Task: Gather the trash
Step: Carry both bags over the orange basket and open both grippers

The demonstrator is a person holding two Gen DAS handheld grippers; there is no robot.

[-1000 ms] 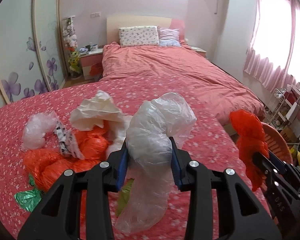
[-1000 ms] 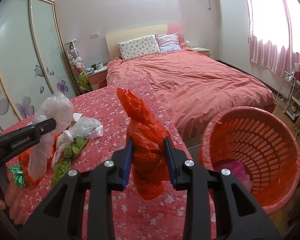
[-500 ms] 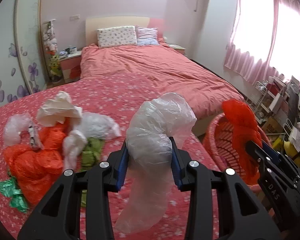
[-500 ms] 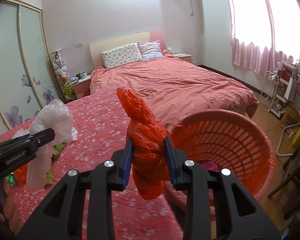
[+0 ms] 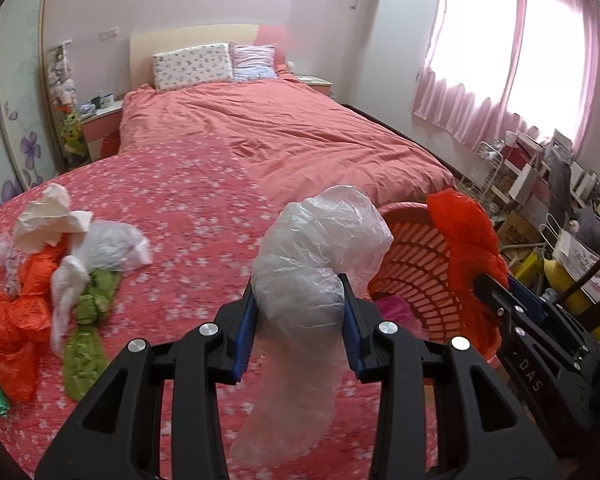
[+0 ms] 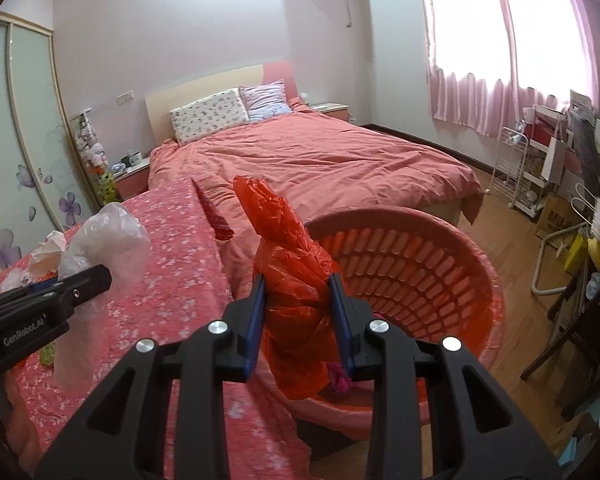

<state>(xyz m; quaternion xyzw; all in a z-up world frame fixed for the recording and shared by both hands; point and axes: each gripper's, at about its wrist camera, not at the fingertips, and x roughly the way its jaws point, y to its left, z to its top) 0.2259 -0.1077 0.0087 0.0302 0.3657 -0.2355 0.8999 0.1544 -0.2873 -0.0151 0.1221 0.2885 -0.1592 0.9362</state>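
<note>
Both grippers have swung rightward from the trash pile toward the red basket (image 6: 452, 248). Left gripper (image 5: 298, 312) is clamped on a clear plastic bag (image 5: 312, 280) above the floral bedspread (image 5: 188, 208). Right gripper (image 6: 298, 304) pinches a red plastic bag (image 6: 292, 256) over the basket's near rim. Remaining trash (image 5: 60, 264) lies on the bedspread.

Bright daylight blows out the curtained window (image 5: 512, 52), frames curve and darken at fisheye edges, focus mostly sharp.

Left gripper (image 5: 299, 312) and right gripper (image 6: 298, 312) level, side by side, jaws clamped.
</note>
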